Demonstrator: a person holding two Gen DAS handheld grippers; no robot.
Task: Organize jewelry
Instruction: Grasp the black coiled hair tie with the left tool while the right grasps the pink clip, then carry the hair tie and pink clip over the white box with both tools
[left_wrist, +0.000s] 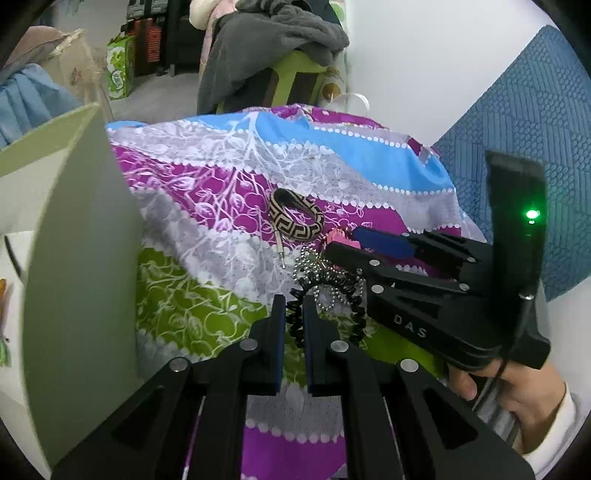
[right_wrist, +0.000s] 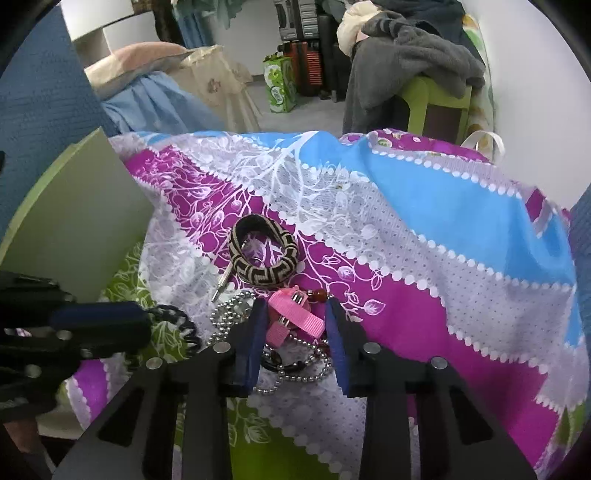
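Jewelry (right_wrist: 280, 332) loose on patterned bedsheet (right_wrist: 424, 229)

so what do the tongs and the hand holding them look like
Both tongs are matte black linkages with silver rivets and blue pads. The right tongs carry "DAS" lettering, a green light and a black cable. The hand is bare, with a white cuff.

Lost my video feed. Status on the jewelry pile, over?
Left gripper nearly shut at black coil band. Right gripper open around pink ribbon clip. Bead chain tangled beneath. Patterned bangle untouched.
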